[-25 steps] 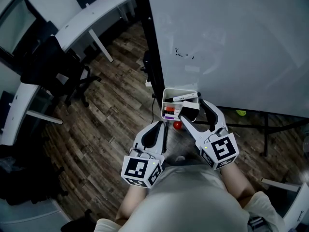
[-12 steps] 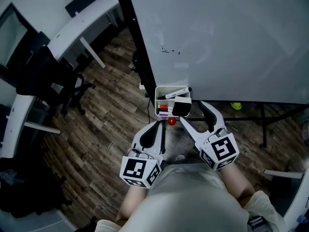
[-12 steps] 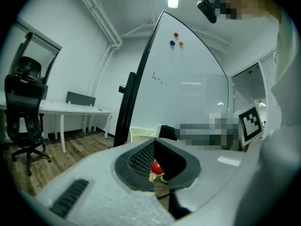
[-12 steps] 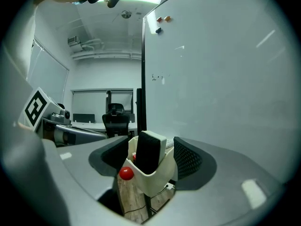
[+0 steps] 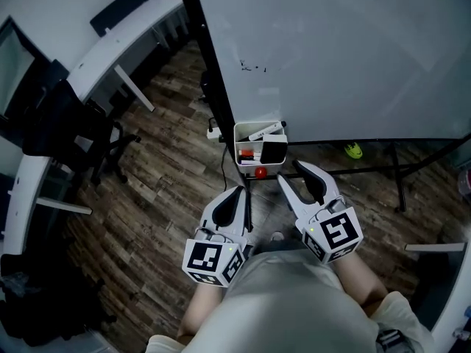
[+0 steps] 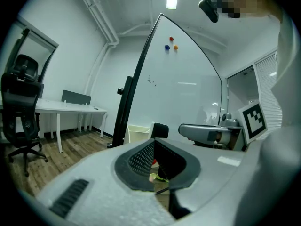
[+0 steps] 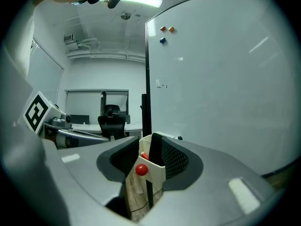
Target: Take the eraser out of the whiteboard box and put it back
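Item 1: white open-topped plastic whiteboard box [image 5: 237,143], set against the lower edge of the large white whiteboard [image 5: 331,50].
Contents: black rectangular eraser [image 5: 274,151], standing in the box's right half; white marker [image 5: 266,131] at the eraser's 11 o'clock.
Front wall: small round red magnet [image 5: 260,172].

Item 2: right gripper [image 5: 292,173], at the box's 5 o'clock, apart from it. Its jaws are closing with nothing between them.

Item 3: left gripper [image 5: 240,192], at the box's 7 o'clock. Its jaws are pressed together, empty.
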`<state>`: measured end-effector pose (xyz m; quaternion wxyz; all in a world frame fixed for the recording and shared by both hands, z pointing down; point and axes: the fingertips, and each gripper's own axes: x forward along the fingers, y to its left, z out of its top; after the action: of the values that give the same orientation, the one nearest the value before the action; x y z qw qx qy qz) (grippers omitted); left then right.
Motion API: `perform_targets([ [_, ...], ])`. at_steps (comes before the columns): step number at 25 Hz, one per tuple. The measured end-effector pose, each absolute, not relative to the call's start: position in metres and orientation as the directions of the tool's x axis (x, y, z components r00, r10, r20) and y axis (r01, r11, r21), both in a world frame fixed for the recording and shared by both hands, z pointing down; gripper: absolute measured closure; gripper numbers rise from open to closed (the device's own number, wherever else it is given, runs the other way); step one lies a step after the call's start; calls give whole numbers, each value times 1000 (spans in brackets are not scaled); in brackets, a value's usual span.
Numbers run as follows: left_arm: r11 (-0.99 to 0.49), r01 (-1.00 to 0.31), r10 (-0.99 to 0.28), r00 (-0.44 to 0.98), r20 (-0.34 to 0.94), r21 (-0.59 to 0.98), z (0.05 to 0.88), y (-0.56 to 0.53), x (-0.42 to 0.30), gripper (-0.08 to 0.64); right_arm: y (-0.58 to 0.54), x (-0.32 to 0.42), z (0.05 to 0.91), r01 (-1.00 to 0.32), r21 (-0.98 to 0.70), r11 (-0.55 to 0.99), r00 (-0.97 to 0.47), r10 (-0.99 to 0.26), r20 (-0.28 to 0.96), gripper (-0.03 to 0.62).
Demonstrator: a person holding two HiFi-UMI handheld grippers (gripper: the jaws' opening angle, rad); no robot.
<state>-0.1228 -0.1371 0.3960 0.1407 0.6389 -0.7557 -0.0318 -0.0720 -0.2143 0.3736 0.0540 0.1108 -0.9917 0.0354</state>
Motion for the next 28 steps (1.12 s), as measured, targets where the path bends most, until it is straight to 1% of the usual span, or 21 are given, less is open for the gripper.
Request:
perform_targets([
  [4, 159, -961, -978, -123, 167, 227, 391, -122, -117, 558, -198, -62, 371, -259, -73, 963, -962, -250, 112, 490],
  [6, 148, -963, -980, -111, 168, 224, 390, -113, -114, 558, -189, -58, 371, -278, -81, 957, -956, -268, 117, 538],
  [9, 134, -964, -980, -95, 176, 228, 391, -97, -110, 558, -174, -55, 371, -301, -86, 950, -949, -289, 124, 589],
  [28, 73, -970, -981, -28, 190, 234, 397, -18, -96, 558, -78, -37, 369, -320, -112, 941, -943, -305, 132, 589],
])
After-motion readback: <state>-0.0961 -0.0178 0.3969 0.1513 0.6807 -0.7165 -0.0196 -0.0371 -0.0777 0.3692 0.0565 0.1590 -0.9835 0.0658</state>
